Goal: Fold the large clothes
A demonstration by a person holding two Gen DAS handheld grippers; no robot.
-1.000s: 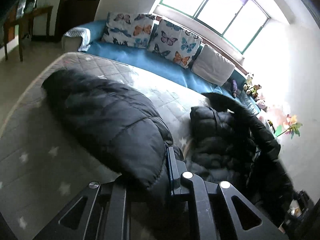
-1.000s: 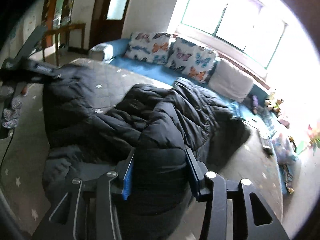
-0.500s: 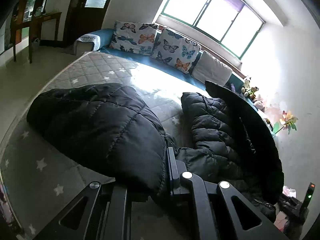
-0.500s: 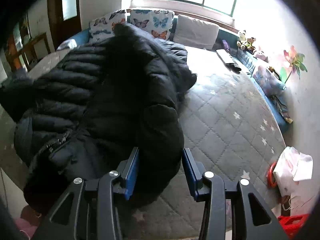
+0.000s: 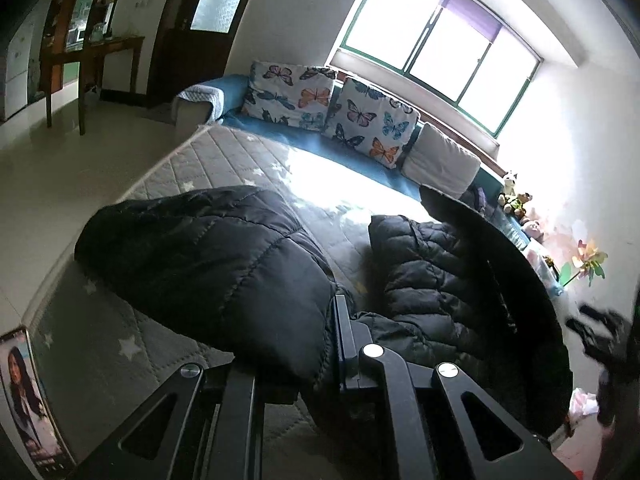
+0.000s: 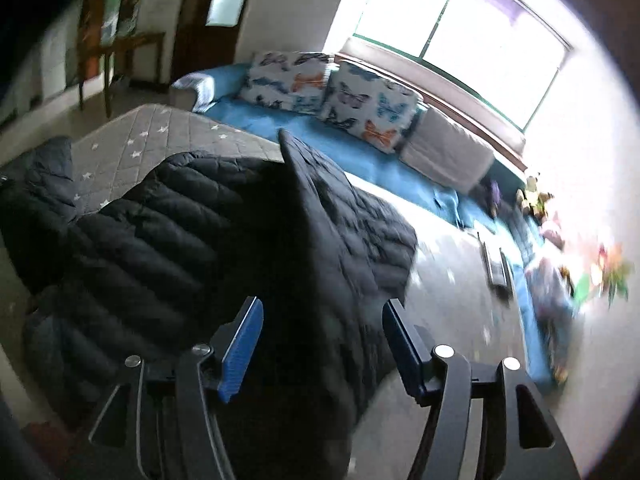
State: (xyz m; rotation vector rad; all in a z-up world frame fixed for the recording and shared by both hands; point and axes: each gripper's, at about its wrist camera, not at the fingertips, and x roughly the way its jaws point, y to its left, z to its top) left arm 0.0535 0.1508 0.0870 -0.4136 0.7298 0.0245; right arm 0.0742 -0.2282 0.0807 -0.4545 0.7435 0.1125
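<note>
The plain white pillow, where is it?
In the left wrist view the plain white pillow sits on the blue sofa under the window, just right of the two butterfly pillows.

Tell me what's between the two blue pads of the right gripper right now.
A fold of the black puffer jacket hangs between the spread pads of the right gripper. The right wrist view shows it, with blue pad faces uncovered either side.
</note>
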